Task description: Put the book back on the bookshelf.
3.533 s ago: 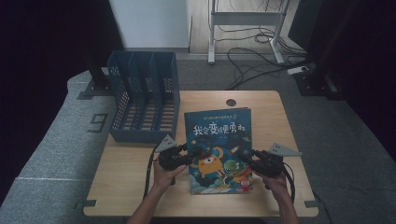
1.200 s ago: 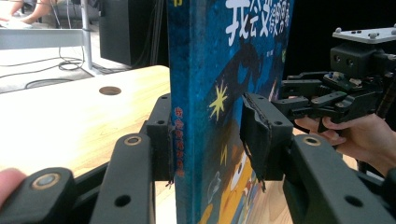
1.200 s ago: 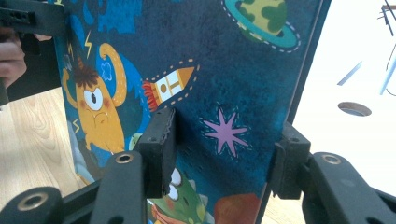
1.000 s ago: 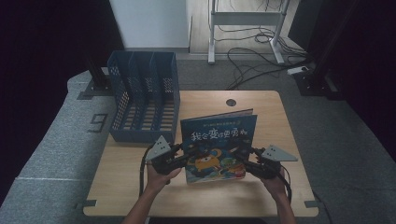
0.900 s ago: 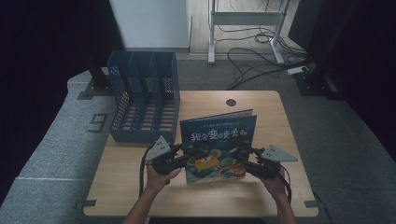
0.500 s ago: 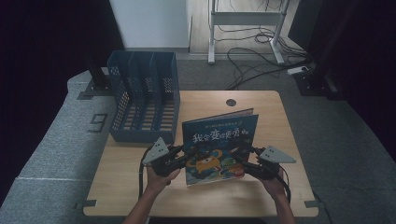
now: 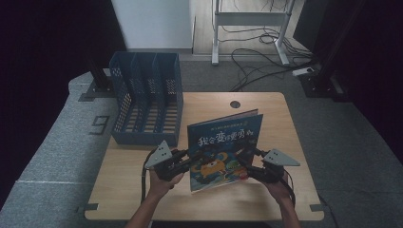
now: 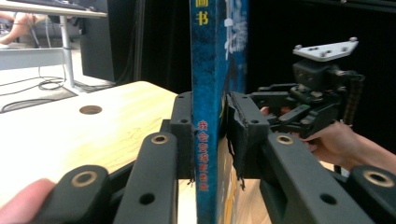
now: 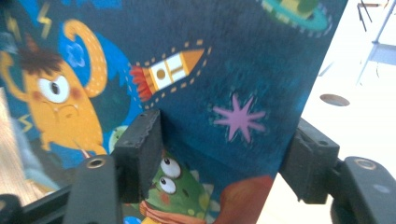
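1. Two hand-held grippers hold one children's picture book [image 7: 222, 149] above the near half of the wooden table [image 7: 142, 194].
2. Left gripper [image 7: 183, 161]: in the high view it sits at the book's 9 o'clock edge. In the left gripper view its two black jaws are clamped on the book's spine [image 8: 206, 140], one on each side, and the spine stands upright between them.
3. Right gripper [image 7: 247, 159]: in the high view it sits at the book's 3 o'clock edge. In the right gripper view one jaw presses the illustrated front cover [image 9: 196, 93] and the other sits behind the book's free edge; the jaws are closed onto the book.
4. Book position: raised off the table and tilted, cover facing the person, top edge toward 12 o'clock.
5. Blue file organiser [image 7: 145, 104]: stands on the table at 10 o'clock from the book, apart from it.
6. Round cable hole [image 7: 235, 104]: lies in the table at 12 o'clock from the book.
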Available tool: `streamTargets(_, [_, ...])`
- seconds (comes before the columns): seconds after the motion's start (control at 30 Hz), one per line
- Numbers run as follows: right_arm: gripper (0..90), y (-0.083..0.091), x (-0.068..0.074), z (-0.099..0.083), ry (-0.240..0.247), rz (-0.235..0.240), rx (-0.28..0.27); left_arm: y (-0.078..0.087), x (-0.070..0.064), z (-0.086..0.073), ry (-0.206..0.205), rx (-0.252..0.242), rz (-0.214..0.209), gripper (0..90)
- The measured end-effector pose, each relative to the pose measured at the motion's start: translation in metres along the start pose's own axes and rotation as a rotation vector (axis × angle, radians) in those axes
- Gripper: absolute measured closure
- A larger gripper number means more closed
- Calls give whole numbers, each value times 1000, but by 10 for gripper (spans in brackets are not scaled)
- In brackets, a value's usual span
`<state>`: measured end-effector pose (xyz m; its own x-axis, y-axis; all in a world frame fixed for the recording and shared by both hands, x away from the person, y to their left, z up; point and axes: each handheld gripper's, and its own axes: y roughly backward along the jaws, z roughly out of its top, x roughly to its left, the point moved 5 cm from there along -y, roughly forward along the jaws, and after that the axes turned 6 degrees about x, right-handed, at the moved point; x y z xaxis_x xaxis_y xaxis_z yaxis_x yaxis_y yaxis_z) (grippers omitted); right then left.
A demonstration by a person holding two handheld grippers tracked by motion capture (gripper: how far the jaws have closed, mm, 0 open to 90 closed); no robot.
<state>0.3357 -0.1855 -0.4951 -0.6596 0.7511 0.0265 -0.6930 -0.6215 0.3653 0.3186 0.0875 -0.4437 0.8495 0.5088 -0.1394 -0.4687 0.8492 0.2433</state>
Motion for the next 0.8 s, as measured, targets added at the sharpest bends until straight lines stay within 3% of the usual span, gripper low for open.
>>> streamTargets(0.13, [287, -7, -1, -5, -22, -7, 37, -1, -1, 0, -3, 2, -10, 760])
streamTargets(0.47, [233, -15, -4, -6, -65, 15, 41, -2, -4, 1, -19, 11, -23, 787])
streamTargets(0.57, [224, -19, -8, -6, -100, 41, 25, -4, -4, 1, -15, 15, -13, 786])
streamTargets(0.8, [268, -16, -16, -4, -126, 73, -15, -3, -5, 0, -33, 17, -16, 793])
